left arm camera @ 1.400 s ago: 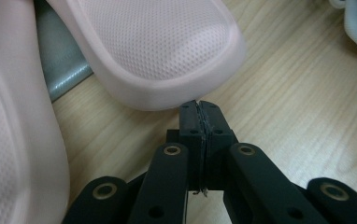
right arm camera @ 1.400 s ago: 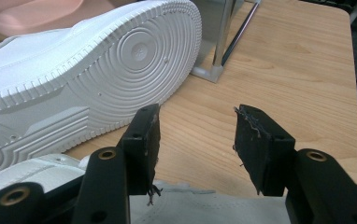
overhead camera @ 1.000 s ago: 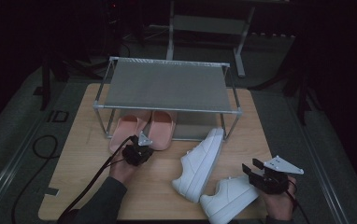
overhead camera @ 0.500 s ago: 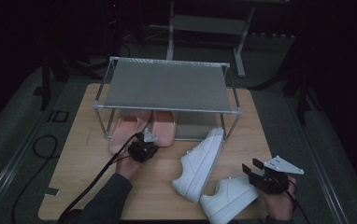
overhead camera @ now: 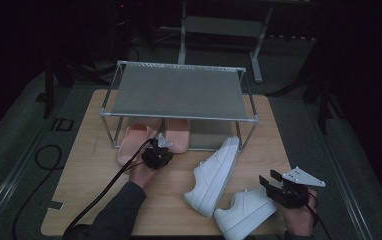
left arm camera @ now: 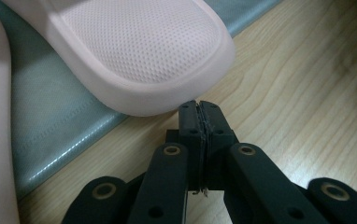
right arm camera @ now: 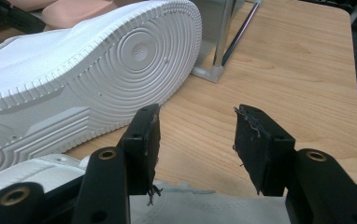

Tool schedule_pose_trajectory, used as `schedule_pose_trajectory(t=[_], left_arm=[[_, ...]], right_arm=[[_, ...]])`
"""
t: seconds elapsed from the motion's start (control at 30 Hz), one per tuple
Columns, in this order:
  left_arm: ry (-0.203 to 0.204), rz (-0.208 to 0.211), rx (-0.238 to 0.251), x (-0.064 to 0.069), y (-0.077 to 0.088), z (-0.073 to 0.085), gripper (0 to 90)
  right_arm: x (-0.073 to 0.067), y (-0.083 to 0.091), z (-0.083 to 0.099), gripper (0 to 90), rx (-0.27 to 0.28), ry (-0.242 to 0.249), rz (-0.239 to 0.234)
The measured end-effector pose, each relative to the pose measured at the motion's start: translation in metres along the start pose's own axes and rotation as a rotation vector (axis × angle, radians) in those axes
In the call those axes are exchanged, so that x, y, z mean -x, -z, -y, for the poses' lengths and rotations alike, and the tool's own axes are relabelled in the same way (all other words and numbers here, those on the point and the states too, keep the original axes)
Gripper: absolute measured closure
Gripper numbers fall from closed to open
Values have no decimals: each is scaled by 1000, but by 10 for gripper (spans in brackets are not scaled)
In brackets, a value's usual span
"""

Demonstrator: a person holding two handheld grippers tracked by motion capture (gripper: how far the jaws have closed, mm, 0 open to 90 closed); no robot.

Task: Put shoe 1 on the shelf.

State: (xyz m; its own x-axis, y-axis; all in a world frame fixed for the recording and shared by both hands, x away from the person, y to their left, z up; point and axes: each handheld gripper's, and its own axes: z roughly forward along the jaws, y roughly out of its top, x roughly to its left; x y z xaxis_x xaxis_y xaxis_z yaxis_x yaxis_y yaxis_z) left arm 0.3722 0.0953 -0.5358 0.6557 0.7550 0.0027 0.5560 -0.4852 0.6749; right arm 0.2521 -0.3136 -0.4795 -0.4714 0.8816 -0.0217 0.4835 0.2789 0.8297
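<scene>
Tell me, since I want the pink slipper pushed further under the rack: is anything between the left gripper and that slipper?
Nothing visible. The left gripper, jaws shut, sits at the rounded end of the pink slipper with bare wooden table around it. The second slipper lies beside it; the white sneaker is off to the side.

The bench is pale wood with visible grain, matt. The pink slipper looks like soft foam, its footbed finely dimpled. The white sneaker has a ribbed rubber sole. The shoe rack has metal tubes and a grey mesh-like top.
</scene>
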Motion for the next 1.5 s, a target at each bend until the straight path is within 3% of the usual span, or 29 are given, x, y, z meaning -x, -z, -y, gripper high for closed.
schedule_pose_trajectory(t=[1.0, 1.23, 1.5], left_arm=[[54, -12, -3, -12, -18, -10, 869], [17, -19, 21, -8, 3, -8, 868], [17, -39, 63, -14, 46, 10, 869]], right_arm=[[0, 0, 0, 500, 1, -1, -4], [1, 1, 0, 501, 2, 0, -7], [0, 1, 0, 499, 0, 0, -4]])
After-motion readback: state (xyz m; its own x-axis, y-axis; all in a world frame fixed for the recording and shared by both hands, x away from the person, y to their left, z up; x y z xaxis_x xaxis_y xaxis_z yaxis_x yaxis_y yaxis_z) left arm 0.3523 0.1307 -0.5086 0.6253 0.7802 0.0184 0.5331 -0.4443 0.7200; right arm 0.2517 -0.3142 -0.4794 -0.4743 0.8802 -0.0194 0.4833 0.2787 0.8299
